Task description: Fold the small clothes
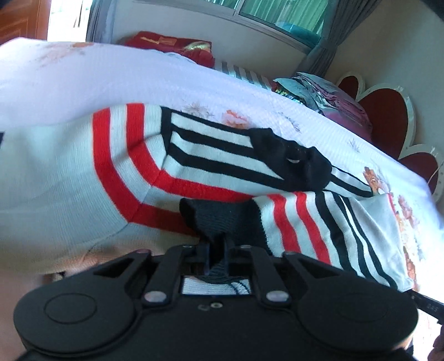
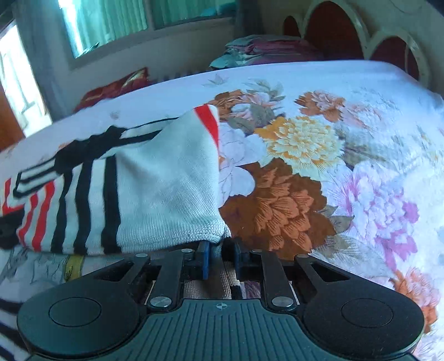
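1. Left claw (image 1: 217, 244): fingers pinched together on the black ribbed trim (image 1: 222, 219) of the sweater (image 1: 69, 172), fabric bunched right between the tips.
2. Just past the left claw the sweater spreads across the bed (image 1: 83, 75): white knit, red stripes to the left and ahead, black-and-white striped sleeve (image 1: 211, 150) running away to the right.
3. Right claw (image 2: 220, 251): clamped on the white corner of the same sweater (image 2: 166, 194), cloth squeezed between the blue pads.
4. From the right claw the sweater runs off to the left, black and red stripes showing.
5. Ahead and right of the right claw: flowered bedsheet (image 2: 305, 166).
6. Far: stack of folded clothes (image 2: 266, 50) by the headboard (image 2: 388, 41), red pillow (image 2: 116, 86) far left, window (image 2: 166, 14) behind.
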Tool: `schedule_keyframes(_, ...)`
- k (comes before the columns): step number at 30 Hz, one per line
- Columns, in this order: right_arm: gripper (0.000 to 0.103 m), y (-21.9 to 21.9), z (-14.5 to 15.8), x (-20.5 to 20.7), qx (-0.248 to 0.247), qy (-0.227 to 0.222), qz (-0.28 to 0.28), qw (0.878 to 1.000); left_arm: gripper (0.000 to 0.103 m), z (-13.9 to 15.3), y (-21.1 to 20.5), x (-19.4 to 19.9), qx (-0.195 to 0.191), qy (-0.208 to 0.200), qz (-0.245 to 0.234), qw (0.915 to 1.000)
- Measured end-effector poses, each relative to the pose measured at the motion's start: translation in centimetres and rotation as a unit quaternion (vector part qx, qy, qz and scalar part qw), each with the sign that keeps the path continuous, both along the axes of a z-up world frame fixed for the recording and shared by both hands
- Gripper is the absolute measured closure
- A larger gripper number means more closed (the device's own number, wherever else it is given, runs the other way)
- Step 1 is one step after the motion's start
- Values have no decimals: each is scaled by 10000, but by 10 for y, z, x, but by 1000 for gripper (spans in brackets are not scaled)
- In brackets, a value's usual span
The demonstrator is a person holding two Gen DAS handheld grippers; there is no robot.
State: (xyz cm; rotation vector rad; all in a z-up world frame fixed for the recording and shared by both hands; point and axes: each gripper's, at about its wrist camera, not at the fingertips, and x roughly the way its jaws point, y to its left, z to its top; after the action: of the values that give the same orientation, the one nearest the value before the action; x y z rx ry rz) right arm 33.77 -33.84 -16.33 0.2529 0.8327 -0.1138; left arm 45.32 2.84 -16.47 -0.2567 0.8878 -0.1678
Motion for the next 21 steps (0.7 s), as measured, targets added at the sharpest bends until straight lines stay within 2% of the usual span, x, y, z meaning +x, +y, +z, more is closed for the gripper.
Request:
schedule_keyframes(1, 86, 0, 2, -2, 5, 18, 84, 10000, 82, 3, 2, 0, -5, -11, 46, 10000)
schedule_keyframes(2, 81, -1, 5, -7, 54, 6, 125, 9999, 81, 7, 5, -2, 9, -49, 117, 9999)
schedule_keyframes(3, 63, -3, 9, -12, 115, -32, 125, 9999, 78, 12, 9, -5, 39, -123, 188, 9997)
schedule_keyframes(4, 51, -6, 13, -18, 182, -129, 94, 9997, 73, 18, 13, -8, 81, -222, 248, 9994)
schedule_keyframes(5, 30, -9, 19, -23, 248, -254, 45, 9994, 72, 21, 16, -16, 127, -321, 284, 9990)
schedule_keyframes(6, 27, -11, 24, -25, 264, -374, 20, 9989, 71, 27, 16, -19, 170, -427, 266, 9986)
schedule_keyframes(9, 27, -14, 39, -14, 304, -633, 69, 9975, 71, 37, 5, -21, 128, -572, -39, 9983)
schedule_keyframes(14, 27, -29, 27, 44, 615, -526, -26, 9967, 71, 25, -34, -5, 121, -439, -558, 9974)
schedule_keyframes(16, 36, -32, 21, 68, 625, -469, -36, 9969, 71, 15, -43, 3, 206, -352, -620, 9972)
schedule_keyframes(17, 46, -32, 18, 80, 638, -422, -11, 9971, 71, 9, -47, 6, 245, -320, -609, 9973)
schedule_keyframes(21, 49, -42, 3, 122, 954, -262, -84, 9951, 69, -5, -47, 8, 370, -283, -624, 9970)
